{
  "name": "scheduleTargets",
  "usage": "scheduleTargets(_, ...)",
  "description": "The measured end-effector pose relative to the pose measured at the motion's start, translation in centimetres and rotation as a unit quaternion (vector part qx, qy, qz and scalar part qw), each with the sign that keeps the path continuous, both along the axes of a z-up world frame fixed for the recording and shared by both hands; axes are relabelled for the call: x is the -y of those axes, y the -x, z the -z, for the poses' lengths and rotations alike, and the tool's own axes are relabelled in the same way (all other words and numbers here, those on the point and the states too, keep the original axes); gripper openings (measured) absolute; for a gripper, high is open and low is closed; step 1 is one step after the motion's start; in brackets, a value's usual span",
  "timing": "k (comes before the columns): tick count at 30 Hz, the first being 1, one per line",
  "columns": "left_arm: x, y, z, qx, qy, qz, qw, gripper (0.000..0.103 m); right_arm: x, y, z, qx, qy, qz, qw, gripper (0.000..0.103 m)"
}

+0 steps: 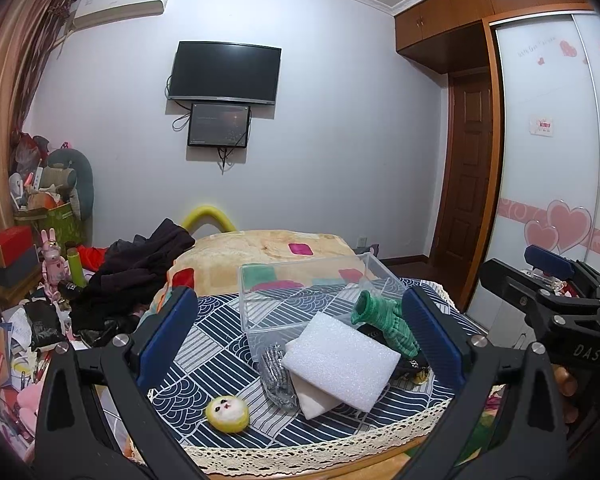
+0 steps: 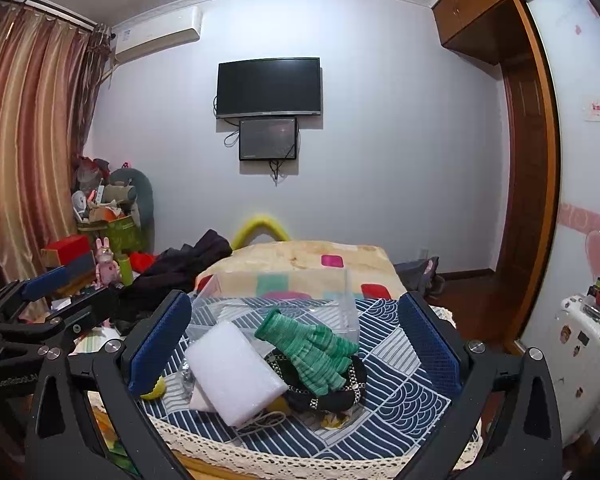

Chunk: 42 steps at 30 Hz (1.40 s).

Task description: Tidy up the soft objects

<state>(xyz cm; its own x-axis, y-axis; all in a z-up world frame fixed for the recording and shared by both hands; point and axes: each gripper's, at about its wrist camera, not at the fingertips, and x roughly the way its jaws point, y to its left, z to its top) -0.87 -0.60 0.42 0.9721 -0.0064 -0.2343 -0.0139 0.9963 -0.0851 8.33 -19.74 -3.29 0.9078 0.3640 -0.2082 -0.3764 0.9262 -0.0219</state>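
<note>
Both grippers spread wide, holding nothing: left gripper [image 1: 300, 336], right gripper [image 2: 296, 344]. Green glove [image 2: 316, 346] lay between right fingers, atop pile; clear box [image 2: 284, 300] just beyond. Advice: pinch glove cuff only, lift clear of foam block [image 2: 232, 372], drop into box.

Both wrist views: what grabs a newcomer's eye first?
The pile of soft things on the patterned table cloth: a green glove draped over a dark studded item, beside a white foam block, with a clear plastic box just behind. A yellow round plush face lies apart near the table's front edge. Both the left gripper and right gripper hover open and empty.
</note>
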Motion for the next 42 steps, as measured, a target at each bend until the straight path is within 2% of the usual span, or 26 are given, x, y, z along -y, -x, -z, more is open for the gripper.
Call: scheduleTargets(42, -0.27, -0.11, 0.04, -0.003, 0.007, -0.004, 1.0000, 0.103, -0.15, 0.41, -0.33, 0.005, -0.006, -0.005, 1.000, 0.103)
